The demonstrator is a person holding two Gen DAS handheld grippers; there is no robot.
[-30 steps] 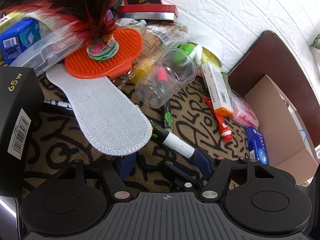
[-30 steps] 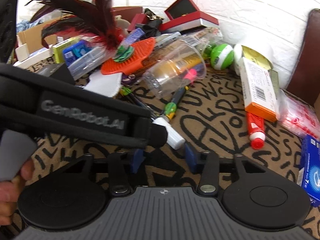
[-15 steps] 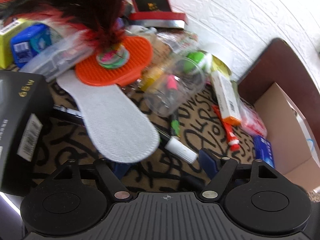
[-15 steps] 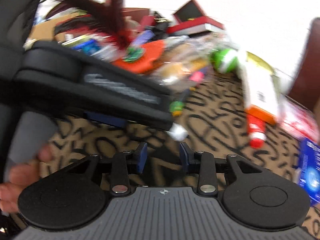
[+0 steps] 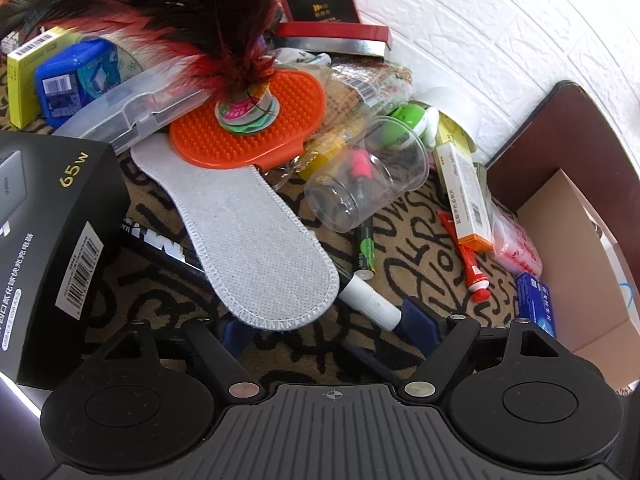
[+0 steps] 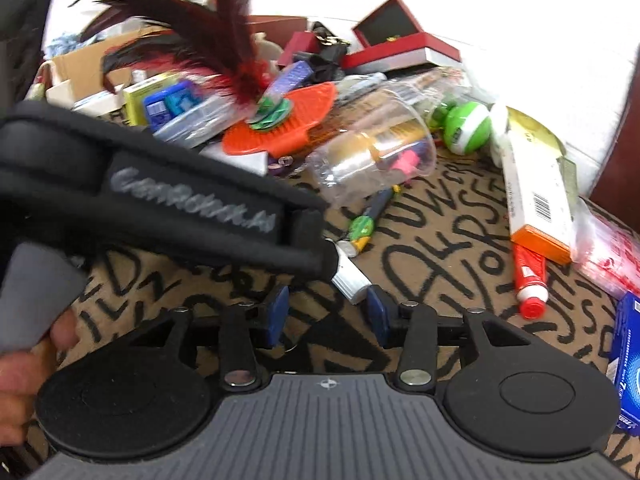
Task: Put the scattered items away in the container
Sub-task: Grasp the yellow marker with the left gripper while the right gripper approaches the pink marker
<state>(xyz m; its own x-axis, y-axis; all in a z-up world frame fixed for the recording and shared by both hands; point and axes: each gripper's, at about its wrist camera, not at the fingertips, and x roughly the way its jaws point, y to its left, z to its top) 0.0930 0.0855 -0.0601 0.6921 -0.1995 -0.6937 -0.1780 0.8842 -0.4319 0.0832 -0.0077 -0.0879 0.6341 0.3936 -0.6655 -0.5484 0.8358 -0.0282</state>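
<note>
A black marker with a white cap (image 5: 368,302) lies on the patterned mat, partly under a grey insole (image 5: 256,240). My left gripper (image 5: 328,326) is low over them, its jaws wide and still opening. The insole's tip and the cap lie between the fingers, untouched. In the right wrist view the same white cap (image 6: 350,280) sits just ahead of my right gripper (image 6: 328,312), whose jaws are opening with nothing pressed. The left gripper's black body (image 6: 168,204) crosses that view. An open cardboard box (image 5: 580,272) stands at the right.
A black 65W box (image 5: 52,240) sits close on the left. Behind are a clear cup (image 5: 368,184), an orange brush (image 5: 248,128) bearing a feather shuttlecock (image 5: 224,20), a green battery (image 5: 365,248), an orange-ended carton (image 5: 464,196), a red tube (image 5: 468,264) and a blue packet (image 5: 536,304).
The left jaws have spread wider. The right jaws narrowed, then widened again. In the right wrist view the marker's cap now lies closer to the right fingertips.
</note>
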